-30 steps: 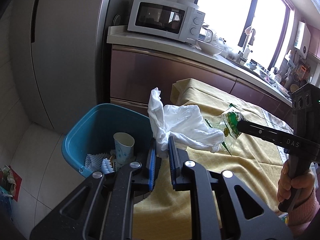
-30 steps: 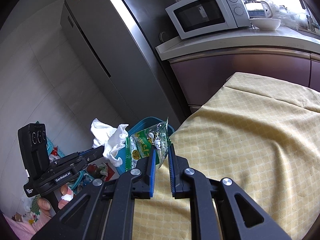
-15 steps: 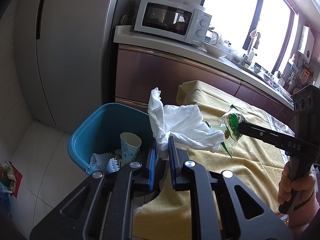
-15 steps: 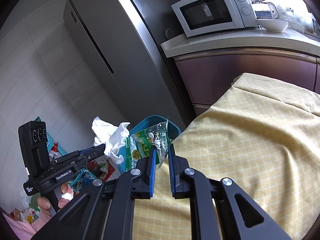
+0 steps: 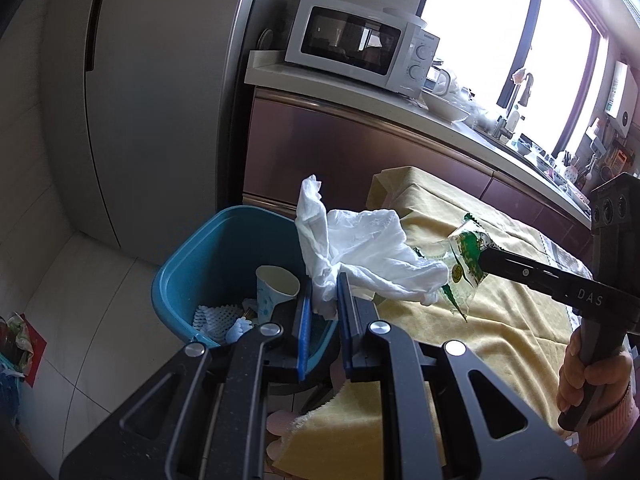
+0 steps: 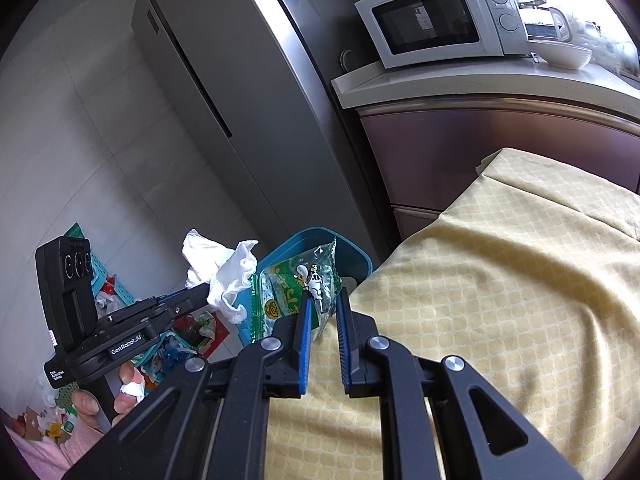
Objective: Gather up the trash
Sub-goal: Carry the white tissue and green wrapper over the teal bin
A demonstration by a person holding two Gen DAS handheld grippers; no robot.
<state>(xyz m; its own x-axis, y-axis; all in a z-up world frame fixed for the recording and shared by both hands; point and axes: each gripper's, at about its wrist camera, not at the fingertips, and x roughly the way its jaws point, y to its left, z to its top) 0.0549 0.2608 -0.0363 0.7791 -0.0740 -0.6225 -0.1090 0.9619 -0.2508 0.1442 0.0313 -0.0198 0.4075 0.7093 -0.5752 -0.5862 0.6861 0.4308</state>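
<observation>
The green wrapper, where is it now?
The green wrapper is pinched in the right gripper, above the table's edge, just before the blue bin.

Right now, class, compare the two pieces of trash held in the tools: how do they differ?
The left tool holds a crumpled white tissue, plain, soft and opaque. The right tool holds a green snack wrapper, printed, partly see-through and crinkly. The tissue looks bulkier and the wrapper flatter. Both are clamped between blue pads, near the blue bin.
</observation>
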